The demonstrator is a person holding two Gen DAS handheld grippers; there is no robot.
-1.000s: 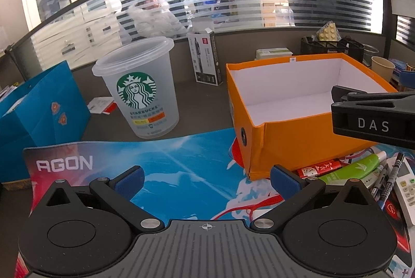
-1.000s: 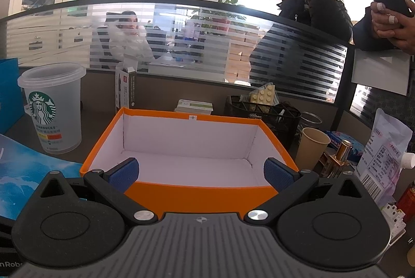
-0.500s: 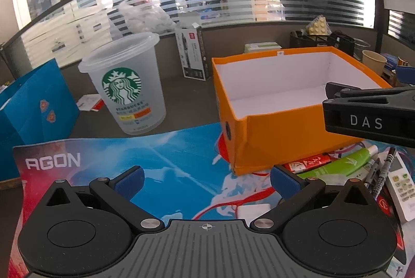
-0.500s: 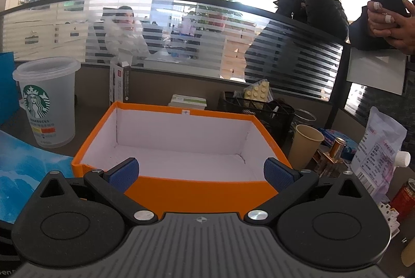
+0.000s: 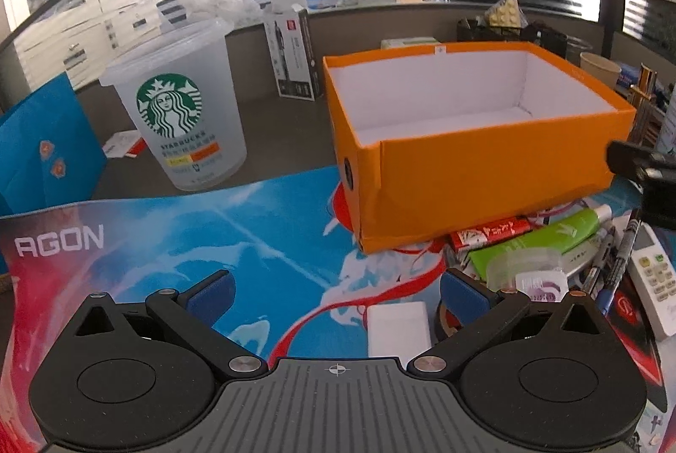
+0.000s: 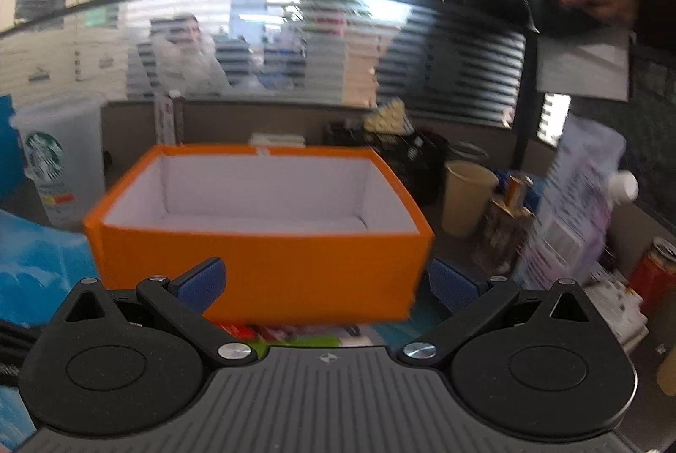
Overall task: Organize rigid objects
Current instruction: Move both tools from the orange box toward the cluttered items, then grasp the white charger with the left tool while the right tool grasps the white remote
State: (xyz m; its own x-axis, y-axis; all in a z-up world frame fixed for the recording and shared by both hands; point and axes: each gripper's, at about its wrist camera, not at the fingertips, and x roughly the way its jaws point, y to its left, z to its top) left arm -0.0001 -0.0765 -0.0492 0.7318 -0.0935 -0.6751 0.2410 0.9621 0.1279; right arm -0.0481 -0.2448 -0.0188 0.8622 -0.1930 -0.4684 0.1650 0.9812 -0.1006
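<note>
Both grippers rose, left gripper (image 5: 336, 294) jaws spread wide.

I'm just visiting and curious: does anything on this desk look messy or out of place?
Yes. The orange box is empty, while a green tube, a red packet, pens and a remote lie jumbled in front of it.

"AGON" on desk mat (image 5: 59, 241); "STARBUCKS" w/ siren logo on frosted cup (image 5: 177, 119).
</note>
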